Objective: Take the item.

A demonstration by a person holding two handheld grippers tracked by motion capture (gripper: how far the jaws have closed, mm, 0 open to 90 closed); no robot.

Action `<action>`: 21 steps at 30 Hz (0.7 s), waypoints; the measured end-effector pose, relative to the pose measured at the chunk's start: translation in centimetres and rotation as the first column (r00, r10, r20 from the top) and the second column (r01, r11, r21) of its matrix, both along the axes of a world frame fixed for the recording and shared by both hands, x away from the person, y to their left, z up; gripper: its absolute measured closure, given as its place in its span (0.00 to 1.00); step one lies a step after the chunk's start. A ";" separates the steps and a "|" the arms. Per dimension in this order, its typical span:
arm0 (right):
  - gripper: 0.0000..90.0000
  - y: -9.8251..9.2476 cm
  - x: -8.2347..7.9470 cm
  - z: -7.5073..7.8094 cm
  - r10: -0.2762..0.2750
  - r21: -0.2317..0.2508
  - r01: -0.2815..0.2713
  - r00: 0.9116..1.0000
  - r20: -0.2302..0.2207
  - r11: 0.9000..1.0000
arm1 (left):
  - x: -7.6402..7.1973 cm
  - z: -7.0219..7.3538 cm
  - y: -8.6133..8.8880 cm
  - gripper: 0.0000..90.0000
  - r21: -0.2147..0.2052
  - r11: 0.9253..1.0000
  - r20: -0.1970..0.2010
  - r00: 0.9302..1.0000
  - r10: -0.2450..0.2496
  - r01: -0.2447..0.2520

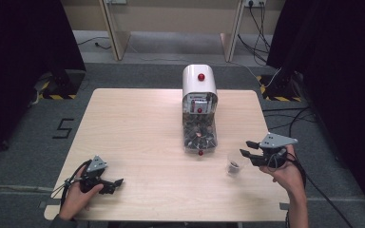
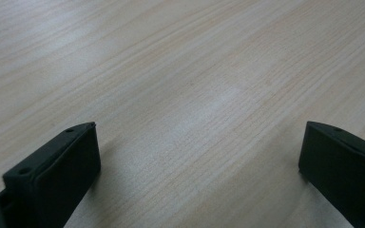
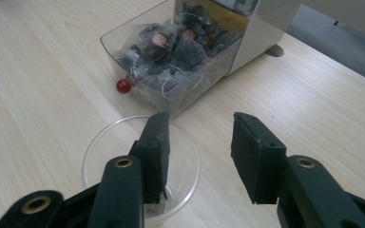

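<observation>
A white dispenser (image 1: pixel 199 80) with a red button stands at the table's far middle. Its clear drawer (image 1: pixel 199 135) is pulled out toward me and is full of dark tea bags (image 3: pixel 171 45). A small red knob (image 3: pixel 123 86) sticks out at the drawer's front. A clear plastic cup (image 1: pixel 234 166) stands to the right of the drawer with something dark at its bottom. My right gripper (image 1: pixel 245 148) is open just right of the cup; in the right gripper view its left jaw hangs over the cup (image 3: pixel 186 164). My left gripper (image 1: pixel 118 185) rests open near the front left.
The light wooden table (image 1: pixel 138 128) has bare surface across its left half; in the left gripper view bare wood (image 2: pixel 199 85) lies between the jaws. Cables trail on the grey floor (image 1: pixel 290 118) to the right. Wooden legs (image 1: pixel 116 33) stand beyond the table.
</observation>
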State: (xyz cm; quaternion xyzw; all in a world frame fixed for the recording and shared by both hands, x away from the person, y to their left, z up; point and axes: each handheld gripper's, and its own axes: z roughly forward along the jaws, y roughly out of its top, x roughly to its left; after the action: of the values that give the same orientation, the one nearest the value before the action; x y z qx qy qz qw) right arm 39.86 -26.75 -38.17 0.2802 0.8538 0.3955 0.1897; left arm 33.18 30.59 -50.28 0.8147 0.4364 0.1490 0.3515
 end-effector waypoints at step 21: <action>0.42 -1.1 0.4 -0.1 -0.144 0.041 0.144 0.990 -0.012 0.989 | 0.0 0.0 0.0 0.00 0.000 1.000 0.000 1.000 0.000 0.000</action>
State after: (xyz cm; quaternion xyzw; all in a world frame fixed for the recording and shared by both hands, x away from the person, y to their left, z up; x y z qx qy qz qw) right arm 40.29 -27.88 -38.27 0.3469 0.8237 0.3973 0.2082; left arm 33.18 30.59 -50.28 0.8147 0.4364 0.1490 0.3514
